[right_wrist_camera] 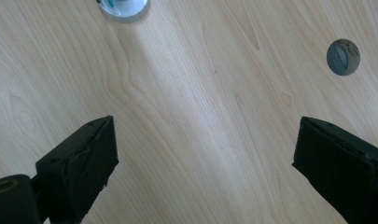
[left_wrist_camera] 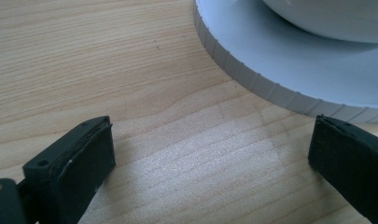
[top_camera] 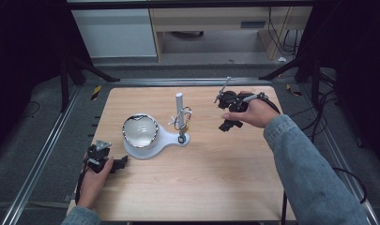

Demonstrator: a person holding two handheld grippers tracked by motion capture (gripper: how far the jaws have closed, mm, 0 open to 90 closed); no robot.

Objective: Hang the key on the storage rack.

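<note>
Both the left gripper (top_camera: 123, 161) and right gripper (top_camera: 224, 126) are gaping wide, holding nothing, flanking the white stand (top_camera: 152, 140); a careless sweep could be toppling its bowl (top_camera: 140, 130).

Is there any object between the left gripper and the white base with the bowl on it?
Nothing visible stands between them. The left gripper has open jaws, and in its own view there is bare wooden table up to the ribbed edge of the white base.

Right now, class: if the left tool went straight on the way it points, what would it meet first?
Probably the ribbed edge of the white base under the bowl, past bare table; the left tool stands open.
</note>
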